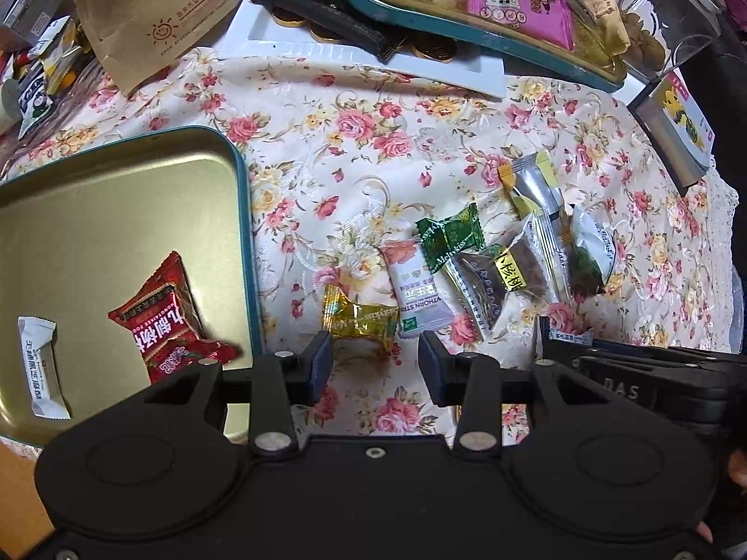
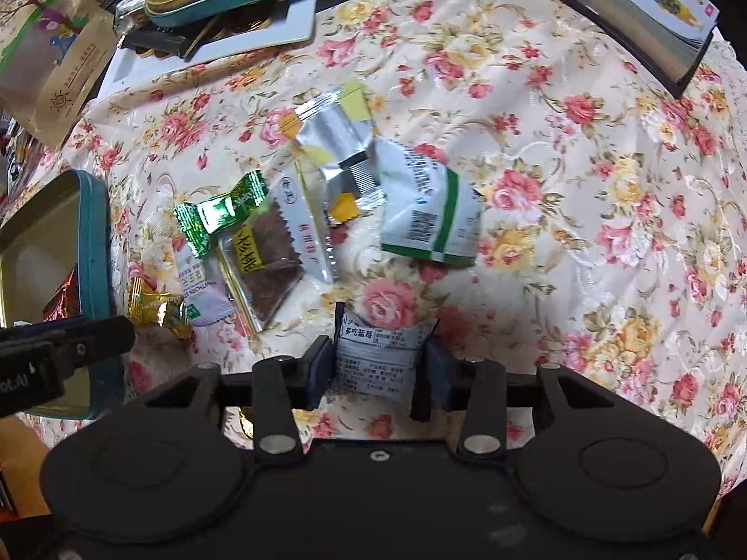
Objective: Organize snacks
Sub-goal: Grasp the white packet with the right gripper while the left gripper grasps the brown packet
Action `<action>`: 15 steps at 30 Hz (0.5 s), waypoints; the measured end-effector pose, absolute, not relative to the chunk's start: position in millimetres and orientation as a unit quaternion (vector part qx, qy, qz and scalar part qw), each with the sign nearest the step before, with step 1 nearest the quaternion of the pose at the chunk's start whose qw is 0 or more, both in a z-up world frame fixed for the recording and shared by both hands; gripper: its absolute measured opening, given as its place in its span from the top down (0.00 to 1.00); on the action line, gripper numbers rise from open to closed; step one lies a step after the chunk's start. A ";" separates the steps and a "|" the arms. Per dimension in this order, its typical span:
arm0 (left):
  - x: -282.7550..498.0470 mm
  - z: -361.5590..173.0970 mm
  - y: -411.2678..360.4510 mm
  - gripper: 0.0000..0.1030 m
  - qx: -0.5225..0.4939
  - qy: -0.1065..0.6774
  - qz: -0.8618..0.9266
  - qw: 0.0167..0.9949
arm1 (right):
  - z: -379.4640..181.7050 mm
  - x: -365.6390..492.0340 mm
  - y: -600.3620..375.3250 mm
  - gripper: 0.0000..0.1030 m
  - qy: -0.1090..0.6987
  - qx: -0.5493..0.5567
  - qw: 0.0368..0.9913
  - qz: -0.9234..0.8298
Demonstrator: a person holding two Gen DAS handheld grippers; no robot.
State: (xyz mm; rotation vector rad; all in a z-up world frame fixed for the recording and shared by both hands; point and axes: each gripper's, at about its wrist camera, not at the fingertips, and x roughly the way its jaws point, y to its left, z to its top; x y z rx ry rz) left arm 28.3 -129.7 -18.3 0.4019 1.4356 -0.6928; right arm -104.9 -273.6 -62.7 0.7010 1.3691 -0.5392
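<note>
Right of teal-rimmed gold metal tin (image 2: 95, 252): right tongs (image 2: 380, 375) pinching white blueberry snack packet (image 2: 377, 359); left tongs (image 1: 376, 366) spread over gold-wrapped candy (image 1: 362, 322).

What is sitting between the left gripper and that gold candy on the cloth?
Nothing visible. The left gripper is open and the gold candy lies on bare floral tablecloth right beyond its fingertips. The white hawthorn packet touches the candy's far right end, off the approach path.

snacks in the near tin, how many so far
2 visible. A red packet lies near the near tin's right wall; a small white packet lies toward its left. The left gripper covers the tin's near edge, so more may be hidden.
</note>
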 end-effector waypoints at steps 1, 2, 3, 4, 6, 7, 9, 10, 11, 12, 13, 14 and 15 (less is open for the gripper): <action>27.3 -20.0 -131.4 0.51 0.180 0.640 -0.308 0.680 | -60.8 -106.6 -275.2 0.62 0.608 0.317 0.686 -0.242; 26.3 -21.6 -133.2 0.51 0.182 0.640 -0.307 0.680 | -59.2 -108.0 -276.8 0.63 0.607 0.321 0.685 -0.244; 24.9 -23.5 -135.1 0.51 0.184 0.640 -0.307 0.680 | -57.6 -108.7 -277.7 0.65 0.606 0.324 0.684 -0.245; 23.4 -25.4 -137.1 0.51 0.186 0.640 -0.306 0.680 | -56.3 -108.8 -278.3 0.66 0.606 0.323 0.685 -0.244; 19.7 -28.2 -141.7 0.51 0.187 0.640 -0.308 0.679 | -53.5 -108.2 -278.0 0.67 0.605 0.320 0.688 -0.243; 17.7 -28.8 -144.7 0.51 0.187 0.640 -0.309 0.678 | -51.4 -108.1 -277.8 0.67 0.602 0.320 0.690 -0.241; 14.1 -28.2 -150.0 0.51 0.183 0.639 -0.315 0.678 | -46.9 -109.8 -279.6 0.67 0.597 0.324 0.693 -0.240; 12.3 -26.7 -153.6 0.51 0.181 0.636 -0.321 0.678 | -44.8 -111.0 -280.5 0.66 0.595 0.327 0.694 -0.241; 10.5 -24.6 -157.9 0.51 0.179 0.630 -0.328 0.681 | -43.6 -111.4 -281.3 0.65 0.593 0.330 0.694 -0.242; 8.5 -22.1 -162.0 0.51 0.180 0.619 -0.335 0.687 | -42.1 -113.4 -282.7 0.65 0.590 0.333 0.694 -0.243; 5.9 -19.6 -166.5 0.51 0.186 0.605 -0.341 0.695 | -41.5 -115.1 -284.8 0.65 0.588 0.338 0.692 -0.247; 2.7 -17.6 -171.3 0.51 0.195 0.590 -0.347 0.703 | -40.0 -118.0 -287.3 0.65 0.586 0.342 0.690 -0.251; -1.0 -16.6 -177.1 0.51 0.206 0.575 -0.356 0.707 | -38.6 -120.8 -289.8 0.65 0.584 0.347 0.688 -0.254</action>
